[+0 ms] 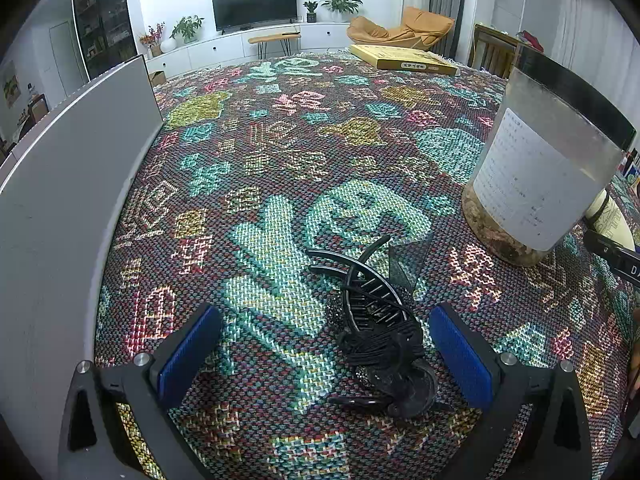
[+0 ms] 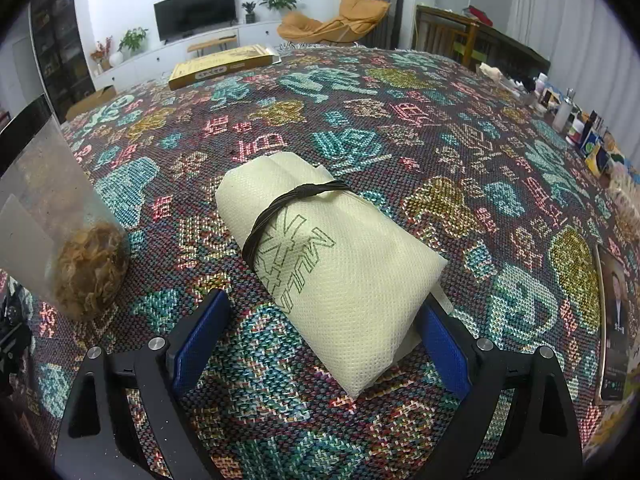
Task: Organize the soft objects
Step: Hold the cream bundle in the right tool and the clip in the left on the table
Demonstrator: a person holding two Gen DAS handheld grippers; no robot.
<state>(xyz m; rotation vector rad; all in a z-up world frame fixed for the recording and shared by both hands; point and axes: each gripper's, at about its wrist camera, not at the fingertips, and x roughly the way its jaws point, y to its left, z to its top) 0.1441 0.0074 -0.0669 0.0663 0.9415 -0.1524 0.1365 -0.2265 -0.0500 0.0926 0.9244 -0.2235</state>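
Observation:
A black hair claw clip with a mesh bow (image 1: pixel 380 332) lies on the patterned tablecloth (image 1: pixel 280 152). My left gripper (image 1: pixel 324 344) is open, its blue pads on either side of the clip, not touching it. In the right wrist view a rolled cream non-woven bag (image 2: pixel 332 256), bound by a dark hair tie (image 2: pixel 280 212), lies on the cloth. My right gripper (image 2: pixel 320 336) is open around the bag's near end; its right pad (image 2: pixel 444 344) is close to or touching the bag.
A clear plastic jar with a black lid (image 1: pixel 552 168) holding dried bits stands between the grippers and also shows in the right wrist view (image 2: pixel 60 232). A grey panel (image 1: pixel 72 184) stands left. A yellow box (image 1: pixel 404 58) lies far back. Bottles and boxes (image 2: pixel 580 128) line the right edge.

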